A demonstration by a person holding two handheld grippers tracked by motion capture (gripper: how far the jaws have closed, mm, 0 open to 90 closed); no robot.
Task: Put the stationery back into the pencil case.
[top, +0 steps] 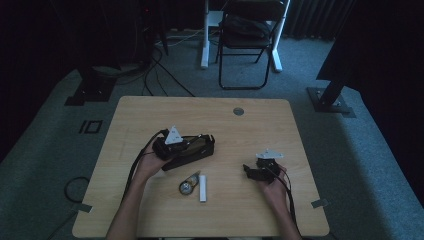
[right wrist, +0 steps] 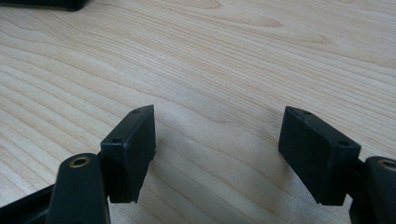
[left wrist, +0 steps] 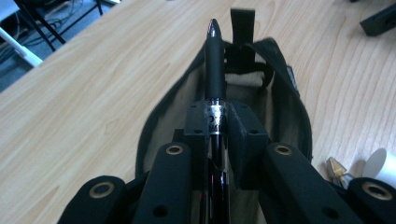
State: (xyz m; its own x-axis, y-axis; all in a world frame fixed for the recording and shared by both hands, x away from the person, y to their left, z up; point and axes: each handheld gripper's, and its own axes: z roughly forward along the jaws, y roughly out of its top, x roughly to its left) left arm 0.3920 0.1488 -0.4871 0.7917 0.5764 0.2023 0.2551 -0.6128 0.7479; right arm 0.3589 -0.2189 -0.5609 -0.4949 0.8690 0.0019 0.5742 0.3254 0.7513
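Clamped in the left tool (left wrist: pixel 215 122) is a black pen (left wrist: pixel 215 70), its pads pinching the barrel at the silver band so that the tip points straight ahead, away from the hand. Directly beneath and ahead of it lies an open black pencil case (left wrist: pixel 285 93) with a tan lining, and the pen's long axis runs along the length of the case, so the coming move looks like a lowering of the pen into the opening rather than any turn. In the high view the left tool (top: pixel 187 142) sits over the near end of the case (top: pixel 197 150), close to the middle of the worktop (top: pixel 150 110). A white tube (top: pixel 202 187) and a small round metal piece (top: pixel 187 187) lie just beside each other nearer the person. The right tool (right wrist: pixel 217 154) is released, jaws wide apart over bare wood with nothing between them, resting well apart from the case on the right (top: pixel 252 171).
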